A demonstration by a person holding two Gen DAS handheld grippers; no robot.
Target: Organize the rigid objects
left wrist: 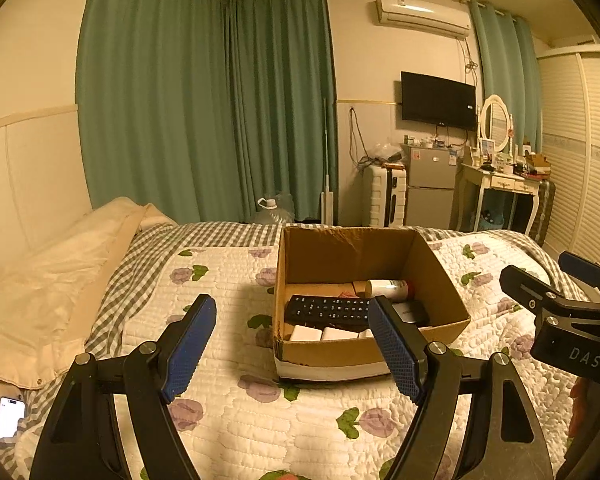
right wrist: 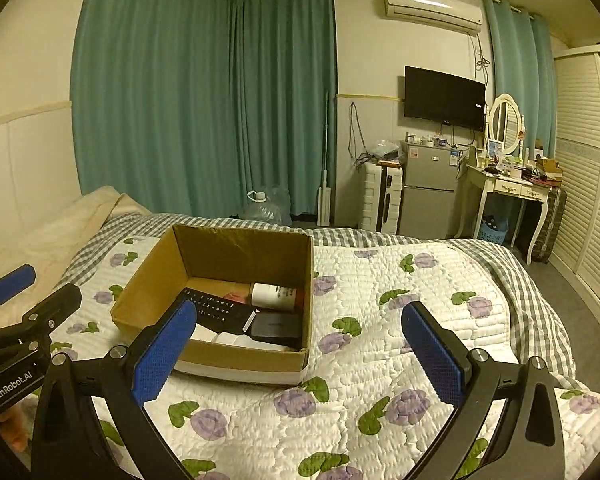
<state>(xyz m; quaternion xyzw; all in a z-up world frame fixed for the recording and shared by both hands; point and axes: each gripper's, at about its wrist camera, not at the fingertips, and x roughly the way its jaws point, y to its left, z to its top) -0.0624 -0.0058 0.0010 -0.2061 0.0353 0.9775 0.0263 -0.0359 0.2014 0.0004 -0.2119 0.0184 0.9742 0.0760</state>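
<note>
A bed covered by a white quilt printed with purple roses and green leaves (left wrist: 228,280) fills the lower half of both views. On the quilt sits an open brown cardboard box with a white band along its base (left wrist: 332,350), at 12 o'clock from the left gripper (left wrist: 292,352) and at 11 o'clock from the right gripper (right wrist: 298,356). Both grippers hang above the quilt with their blue-padded jaws spread wide apart, holding nothing. Inside the box a long black remote control with rows of small buttons (right wrist: 216,308) lies across the floor. At its 3 o'clock, in the right wrist view, lies a white cylindrical bottle with a red end (right wrist: 276,295), and at its 5 o'clock a flat black rectangular case (right wrist: 278,327). Small white blocks (left wrist: 324,333) lie against the box's near wall.
</note>
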